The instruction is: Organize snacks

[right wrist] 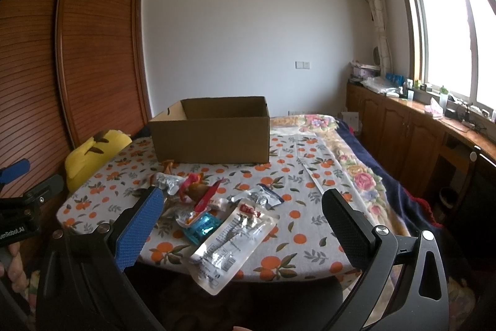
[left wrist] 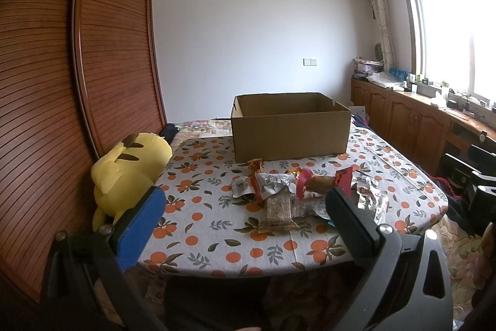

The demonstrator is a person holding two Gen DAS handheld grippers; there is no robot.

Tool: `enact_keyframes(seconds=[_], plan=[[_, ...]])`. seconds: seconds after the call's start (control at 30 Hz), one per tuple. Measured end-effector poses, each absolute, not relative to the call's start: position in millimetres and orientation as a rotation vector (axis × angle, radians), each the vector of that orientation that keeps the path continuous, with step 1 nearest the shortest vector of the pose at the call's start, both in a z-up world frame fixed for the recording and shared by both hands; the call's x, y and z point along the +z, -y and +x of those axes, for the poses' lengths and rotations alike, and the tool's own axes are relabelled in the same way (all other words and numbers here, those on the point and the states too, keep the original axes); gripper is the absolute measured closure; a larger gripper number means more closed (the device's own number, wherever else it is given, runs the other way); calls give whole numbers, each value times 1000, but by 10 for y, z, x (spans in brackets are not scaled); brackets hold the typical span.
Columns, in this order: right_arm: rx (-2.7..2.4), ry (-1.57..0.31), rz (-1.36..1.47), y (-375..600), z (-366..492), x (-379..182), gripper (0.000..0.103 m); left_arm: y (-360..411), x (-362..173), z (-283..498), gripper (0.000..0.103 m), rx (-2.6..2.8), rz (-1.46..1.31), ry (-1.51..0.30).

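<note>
An open cardboard box (left wrist: 290, 132) stands at the far side of a table with an orange-print cloth (left wrist: 198, 225); it also shows in the right wrist view (right wrist: 210, 135). A heap of snack packets (left wrist: 297, 191) lies in front of it. In the right wrist view the heap (right wrist: 198, 194) includes a long silver packet (right wrist: 232, 241) hanging over the near table edge and a teal packet (right wrist: 201, 225). My left gripper (left wrist: 245, 207) is open and empty, above the near edge before the heap. My right gripper (right wrist: 245, 207) is open and empty, near the silver packet.
A yellow plush toy (left wrist: 130, 169) lies at the table's left, against a wooden slatted wardrobe (left wrist: 62, 82). A bed with a floral blanket (right wrist: 365, 176) lies to the right. Wooden cabinets (right wrist: 418, 138) run under the window. The left gripper's body (right wrist: 28, 197) shows at the right view's left edge.
</note>
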State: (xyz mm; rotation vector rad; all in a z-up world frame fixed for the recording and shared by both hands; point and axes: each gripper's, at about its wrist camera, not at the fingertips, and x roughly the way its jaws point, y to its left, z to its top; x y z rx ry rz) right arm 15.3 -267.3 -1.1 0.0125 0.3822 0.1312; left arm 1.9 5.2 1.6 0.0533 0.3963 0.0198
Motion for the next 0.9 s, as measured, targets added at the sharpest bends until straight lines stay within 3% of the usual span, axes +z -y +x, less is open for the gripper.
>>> enact_keyframes(seconds=[0.9], plan=[[135, -449, 17, 2708, 244, -188, 0, 27, -351, 285, 0, -94, 52, -519]])
